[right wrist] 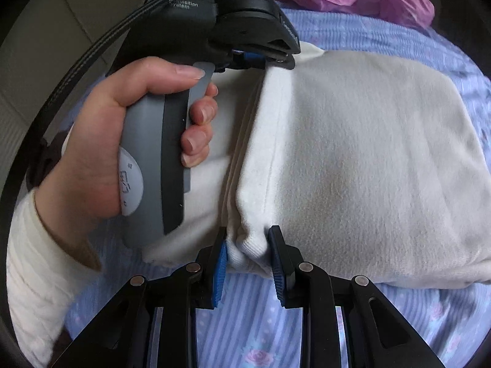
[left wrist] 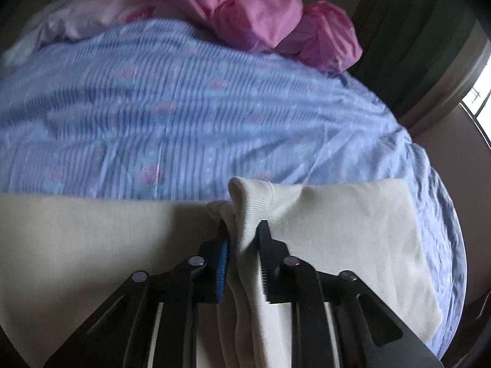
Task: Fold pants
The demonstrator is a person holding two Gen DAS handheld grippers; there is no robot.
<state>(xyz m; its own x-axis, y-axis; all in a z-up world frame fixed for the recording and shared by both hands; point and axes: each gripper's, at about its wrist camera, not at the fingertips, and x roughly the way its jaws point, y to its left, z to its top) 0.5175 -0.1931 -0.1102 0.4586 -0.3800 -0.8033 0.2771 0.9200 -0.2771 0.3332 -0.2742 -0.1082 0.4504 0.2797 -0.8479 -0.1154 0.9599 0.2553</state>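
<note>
A: Where are the pants [right wrist: 362, 153]?

B: On the bed [right wrist: 245, 322], folded into a cream slab on the blue striped sheet. Pink cloth [left wrist: 267, 15] bunched at the far edge.

A: Left gripper [left wrist: 244, 236]?

B: My fingers [left wrist: 222, 263] are clamped on a ribbed fold at the slab's far edge. Cloth bunches up between the pads.

A: Right gripper [right wrist: 248, 245]?

B: Pinching the near end of that same ribbed edge. My left hand [right wrist: 101, 141] is wrapped round its handle, cream sleeve [right wrist: 36, 270] at the wrist.

Dim, soft daylight; blurred, fisheye-warped edges.
</note>
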